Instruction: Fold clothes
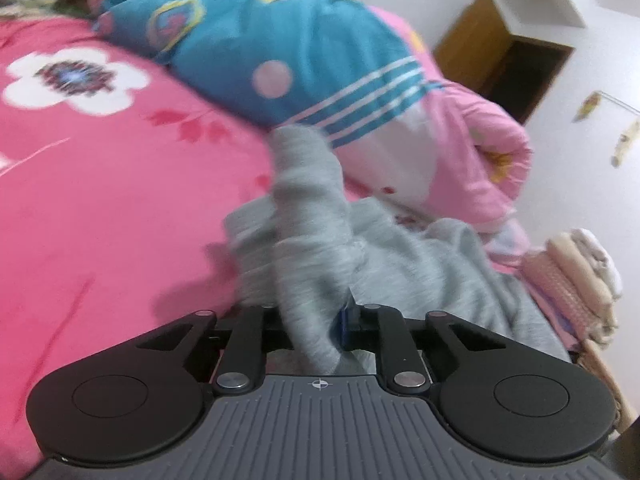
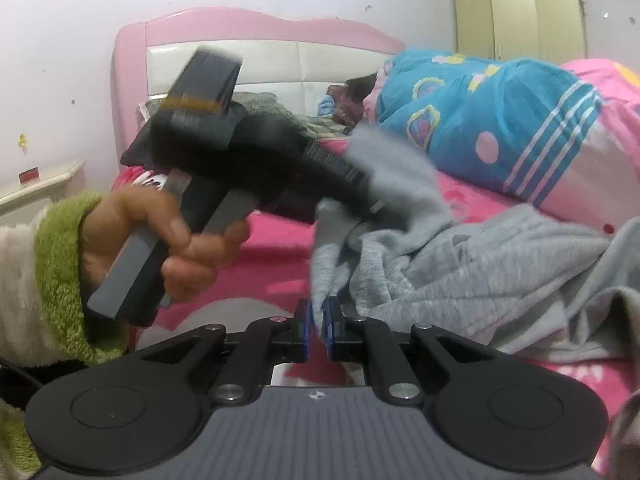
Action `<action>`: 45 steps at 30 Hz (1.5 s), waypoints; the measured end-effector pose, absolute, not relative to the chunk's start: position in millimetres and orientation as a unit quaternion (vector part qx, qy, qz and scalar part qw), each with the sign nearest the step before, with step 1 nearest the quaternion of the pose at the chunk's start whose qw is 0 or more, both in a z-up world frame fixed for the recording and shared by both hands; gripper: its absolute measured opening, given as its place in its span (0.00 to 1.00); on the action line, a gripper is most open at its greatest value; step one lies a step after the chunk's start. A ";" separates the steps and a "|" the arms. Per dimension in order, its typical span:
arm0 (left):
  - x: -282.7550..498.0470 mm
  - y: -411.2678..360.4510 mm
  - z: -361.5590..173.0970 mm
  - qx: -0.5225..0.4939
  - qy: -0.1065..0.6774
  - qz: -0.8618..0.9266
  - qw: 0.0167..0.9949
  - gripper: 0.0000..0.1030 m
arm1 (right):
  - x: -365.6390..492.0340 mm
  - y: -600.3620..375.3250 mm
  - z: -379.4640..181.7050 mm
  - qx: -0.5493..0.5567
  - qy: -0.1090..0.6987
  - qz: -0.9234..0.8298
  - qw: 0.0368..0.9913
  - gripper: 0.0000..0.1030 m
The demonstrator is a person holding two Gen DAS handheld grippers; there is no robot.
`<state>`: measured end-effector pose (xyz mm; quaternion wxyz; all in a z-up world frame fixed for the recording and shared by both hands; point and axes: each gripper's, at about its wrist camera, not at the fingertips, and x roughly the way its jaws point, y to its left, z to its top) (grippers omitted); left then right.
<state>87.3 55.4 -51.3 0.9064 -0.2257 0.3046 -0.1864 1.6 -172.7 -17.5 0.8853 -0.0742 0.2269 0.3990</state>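
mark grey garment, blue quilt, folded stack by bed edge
grey garment (image 2: pixel 500 264), right wrist view, rumpled middle.
blue quilt (image 1: pixel 280 36), left wrist view, top face.
folded stack (image 1: pixel 580 280), left wrist view, side edges.

A pink headboard with white padding stands against a pale, scuffed wall. A cream wardrobe fills the far right corner; a white nightstand sits left.

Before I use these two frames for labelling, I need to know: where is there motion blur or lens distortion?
Left wrist view: the raised fold of the grey garment is smeared by motion, the pink bedspread is soft, and the fisheye bends the room edges. Right wrist view: the left gripper and the cloth at it are blurred; the right gripper is sharp.
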 end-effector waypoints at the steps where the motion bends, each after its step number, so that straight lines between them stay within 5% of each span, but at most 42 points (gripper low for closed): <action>1: 84.7 62.6 -53.0 -0.225 0.303 -0.181 0.908 0.11 | 4.7 -179.3 -8.9 -0.066 0.228 0.404 0.883 0.10; 3: 76.5 78.2 -56.8 -0.228 0.297 -0.172 0.911 0.09 | 17.1 -196.8 13.8 -0.026 0.226 0.415 0.881 0.13; 4: 72.3 84.4 -58.7 -0.234 0.295 -0.172 0.910 0.08 | 24.8 -205.1 25.0 -0.007 0.226 0.418 0.880 0.22; 5: 68.0 90.6 -60.6 -0.240 0.293 -0.171 0.910 0.08 | 41.1 -211.5 35.5 0.009 0.227 0.406 0.885 0.40; 8: 56.8 97.6 -66.9 -0.241 0.282 -0.178 0.911 0.08 | 90.1 -230.5 66.9 0.056 0.232 0.369 0.898 0.74; 14: 52.8 101.3 -79.9 -0.248 0.280 -0.196 0.907 0.08 | 223.6 -232.0 49.7 0.124 0.412 0.277 0.859 0.79; 21: 48.4 104.9 -84.5 -0.240 0.274 -0.209 0.908 0.08 | 272.2 -223.0 -5.4 0.154 0.537 0.222 0.799 0.65; 26: 41.8 104.2 -84.1 -0.231 0.263 -0.203 0.914 0.07 | 249.6 -190.0 4.0 0.046 0.516 0.239 0.821 0.14; 28: 37.7 104.6 -81.8 -0.228 0.251 -0.198 0.920 0.06 | 242.6 -179.5 11.8 0.008 0.504 0.240 0.830 0.04; 45: 65.7 186.5 2.9 -0.191 0.122 0.030 0.973 0.05 | 242.5 -0.1 161.3 -0.181 0.169 0.326 0.912 0.02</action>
